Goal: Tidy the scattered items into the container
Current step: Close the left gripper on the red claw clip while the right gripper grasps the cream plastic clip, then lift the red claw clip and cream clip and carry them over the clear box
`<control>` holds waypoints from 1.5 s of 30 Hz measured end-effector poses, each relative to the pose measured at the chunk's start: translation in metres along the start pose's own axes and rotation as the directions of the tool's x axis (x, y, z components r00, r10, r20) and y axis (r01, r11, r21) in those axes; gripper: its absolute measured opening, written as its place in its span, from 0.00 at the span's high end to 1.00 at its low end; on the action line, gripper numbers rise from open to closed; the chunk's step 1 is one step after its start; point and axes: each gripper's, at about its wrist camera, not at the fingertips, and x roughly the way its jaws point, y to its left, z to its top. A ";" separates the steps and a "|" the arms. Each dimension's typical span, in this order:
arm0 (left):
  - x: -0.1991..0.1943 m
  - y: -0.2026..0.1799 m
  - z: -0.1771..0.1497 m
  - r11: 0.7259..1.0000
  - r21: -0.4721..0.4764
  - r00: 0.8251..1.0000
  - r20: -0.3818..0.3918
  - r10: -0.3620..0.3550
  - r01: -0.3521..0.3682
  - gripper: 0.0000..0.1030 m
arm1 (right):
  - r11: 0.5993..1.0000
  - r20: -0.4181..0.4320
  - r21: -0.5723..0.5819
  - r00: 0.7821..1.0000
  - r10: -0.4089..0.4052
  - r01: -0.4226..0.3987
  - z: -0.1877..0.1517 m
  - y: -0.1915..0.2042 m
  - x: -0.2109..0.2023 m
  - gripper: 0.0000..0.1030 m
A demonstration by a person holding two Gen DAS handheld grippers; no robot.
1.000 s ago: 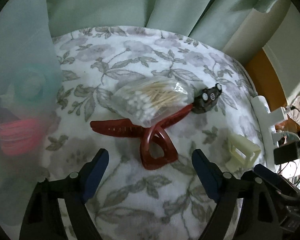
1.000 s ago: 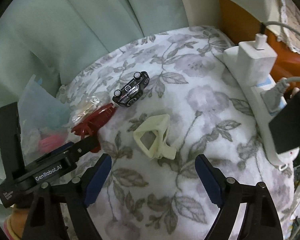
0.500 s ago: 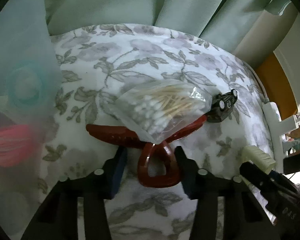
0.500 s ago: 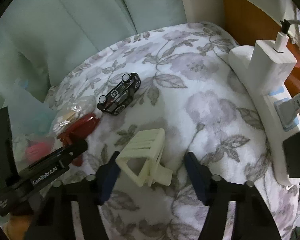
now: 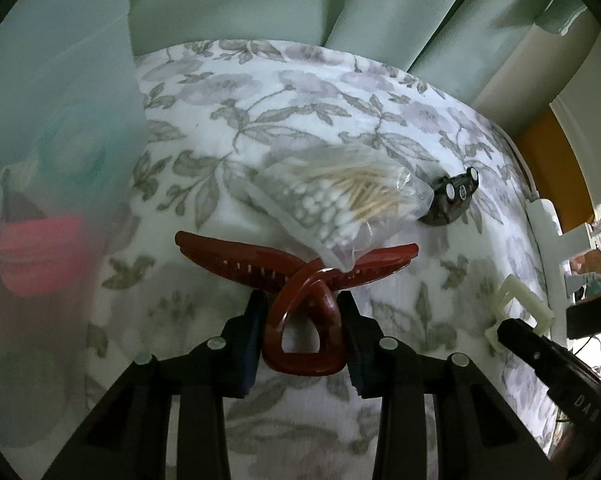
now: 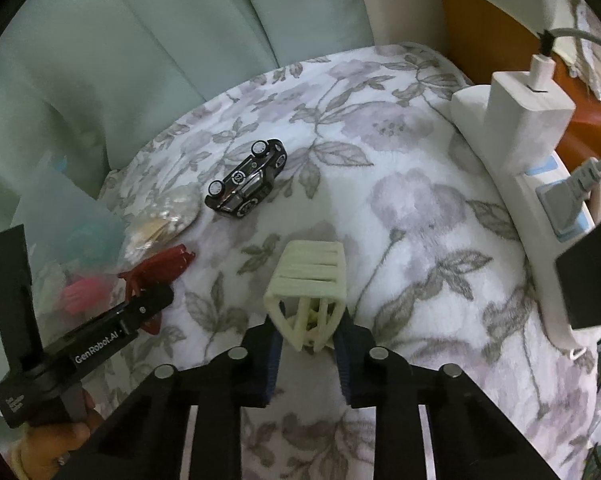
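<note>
1. Floral fabric covers the bed (image 5: 300, 128), where the loose items lie.
2. Translucent plastic container (image 5: 48, 208) stands at 9 o'clock in the left wrist view, with pink and teal items inside.
3. Left gripper (image 5: 302, 332) is clenched on the red hair clip (image 5: 296, 268), whose top lies under a bag of cotton swabs (image 5: 340, 200).
4. Right gripper (image 6: 308, 344) grips the cream hair clip (image 6: 308, 280).
5. Black toy car (image 6: 246, 184) lies overturned at 11 o'clock from the cream hair clip.

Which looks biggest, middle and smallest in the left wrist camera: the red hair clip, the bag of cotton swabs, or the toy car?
1. Red hair clip, though it sits nearest the camera, which enlarges it.
2. Bag of cotton swabs, close behind; the ranking against the clip is unsure.
3. Toy car, clearly smallest.
</note>
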 end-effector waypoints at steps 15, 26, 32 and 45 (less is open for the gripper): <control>-0.030 -0.011 -0.022 1.000 0.001 0.999 -0.017 -0.029 0.029 0.64 | 0.998 0.021 -0.006 0.998 0.067 -0.067 -0.021 0.014 -0.040 0.78; -0.078 -0.009 -0.026 0.998 -0.009 0.997 0.060 -0.056 0.057 0.65 | 0.995 0.096 -0.042 0.991 0.097 -0.094 -0.031 0.032 -0.086 0.78; -0.111 -0.009 -0.029 0.997 0.006 0.989 0.120 -0.082 0.082 0.65 | 0.993 0.143 -0.065 0.984 0.108 -0.099 -0.036 0.043 -0.112 0.78; -0.177 -0.008 -0.033 0.989 0.030 0.956 0.256 -0.146 0.143 0.65 | 0.989 0.245 -0.110 0.961 0.127 -0.103 -0.044 0.067 -0.163 0.78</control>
